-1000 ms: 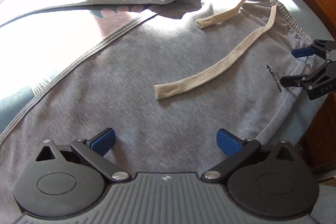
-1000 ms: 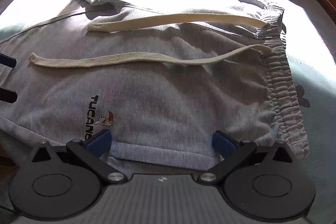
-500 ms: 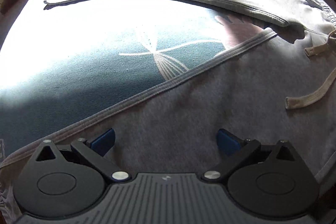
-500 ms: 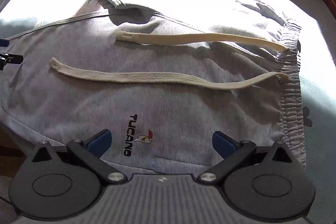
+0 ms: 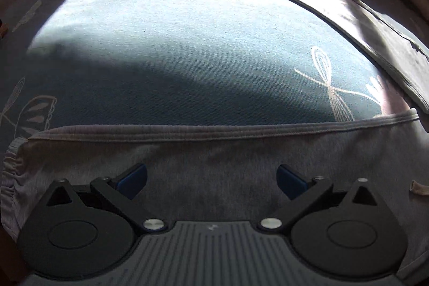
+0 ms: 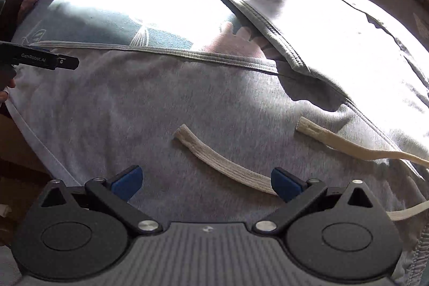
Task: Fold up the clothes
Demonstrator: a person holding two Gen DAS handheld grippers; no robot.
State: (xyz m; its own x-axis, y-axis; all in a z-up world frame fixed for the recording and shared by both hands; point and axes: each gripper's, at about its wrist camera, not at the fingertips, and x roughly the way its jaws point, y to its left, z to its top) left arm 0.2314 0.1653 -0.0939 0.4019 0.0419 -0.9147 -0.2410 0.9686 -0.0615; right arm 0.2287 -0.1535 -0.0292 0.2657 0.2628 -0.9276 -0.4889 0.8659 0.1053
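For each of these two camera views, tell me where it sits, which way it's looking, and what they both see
Left wrist: sits behind the open left gripper, low over the near leg of the grey sweatpants, facing across blue bedding to the far leg.
Right wrist: sits behind the open right gripper, over the cream drawstrings; the left gripper and a gloved hand show at far left.
Shared: the sweatpants, bedding and left gripper.

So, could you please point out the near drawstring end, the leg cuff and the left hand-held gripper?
near drawstring end (image 6: 185, 132): right wrist view, on its flat tip.
leg cuff (image 5: 10, 173): left wrist view, gathered hem.
left hand-held gripper (image 5: 211, 180): left wrist view, midway between fingertips.
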